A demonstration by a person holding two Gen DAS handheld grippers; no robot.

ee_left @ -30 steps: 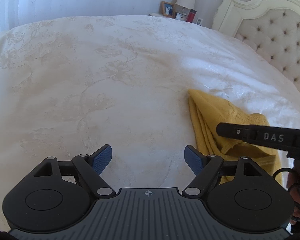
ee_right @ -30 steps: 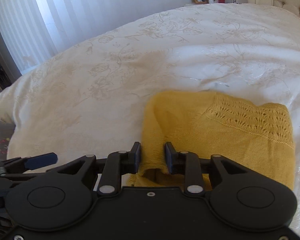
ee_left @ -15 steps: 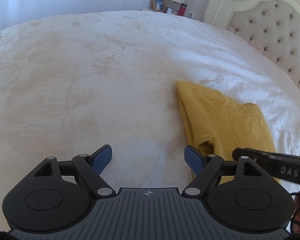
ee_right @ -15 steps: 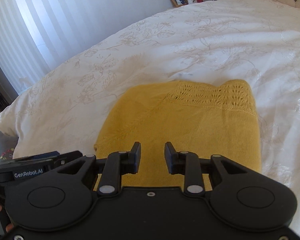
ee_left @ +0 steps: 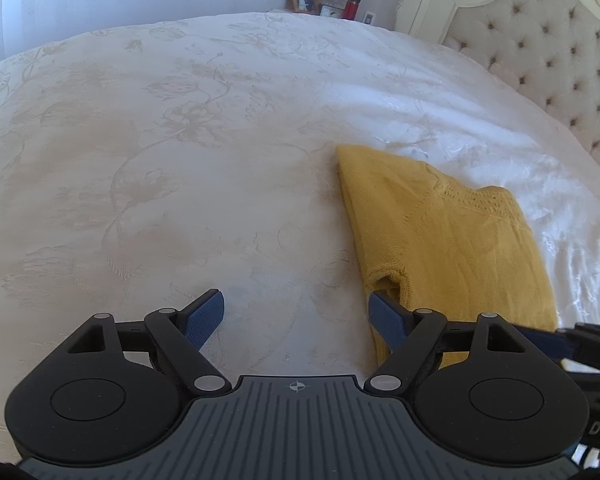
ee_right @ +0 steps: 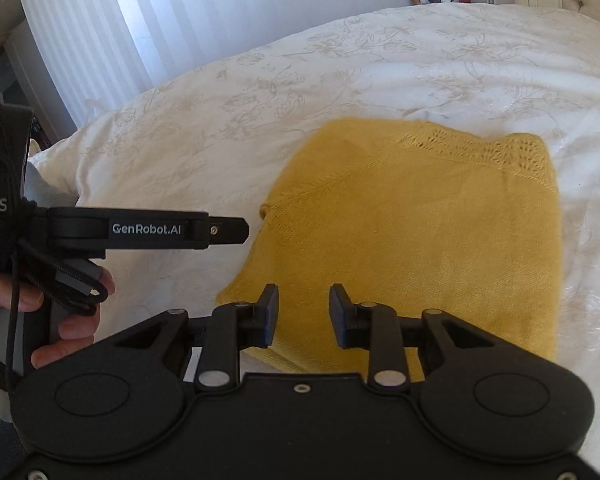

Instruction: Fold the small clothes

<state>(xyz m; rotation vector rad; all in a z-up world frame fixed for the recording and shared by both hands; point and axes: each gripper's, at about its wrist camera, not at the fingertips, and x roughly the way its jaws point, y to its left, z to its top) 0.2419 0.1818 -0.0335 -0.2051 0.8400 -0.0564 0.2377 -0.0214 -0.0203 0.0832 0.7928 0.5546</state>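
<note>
Right wrist view: the right gripper [ee_right: 303,316] hovers over the near edge of the yellow knitted garment [ee_right: 416,236], its jaws parted by a modest gap with nothing between them; the garment lies folded into a rough rectangle on the white embroidered bedspread [ee_right: 260,92], its lace-patterned band at the far end; to the left the left gripper [ee_right: 224,231] reaches in sideways, its tip just short of the garment's left edge, held by a hand [ee_right: 60,312]. In the left wrist view the left gripper [ee_left: 298,314] is spread wide and empty over bare bedspread [ee_left: 180,160]; the garment [ee_left: 440,240] lies ahead and to its right, its near-left corner with a small rolled opening just beside the right blue pad [ee_left: 388,320]; whether they touch I cannot tell; a tufted headboard [ee_left: 540,48] stands beyond.
</note>
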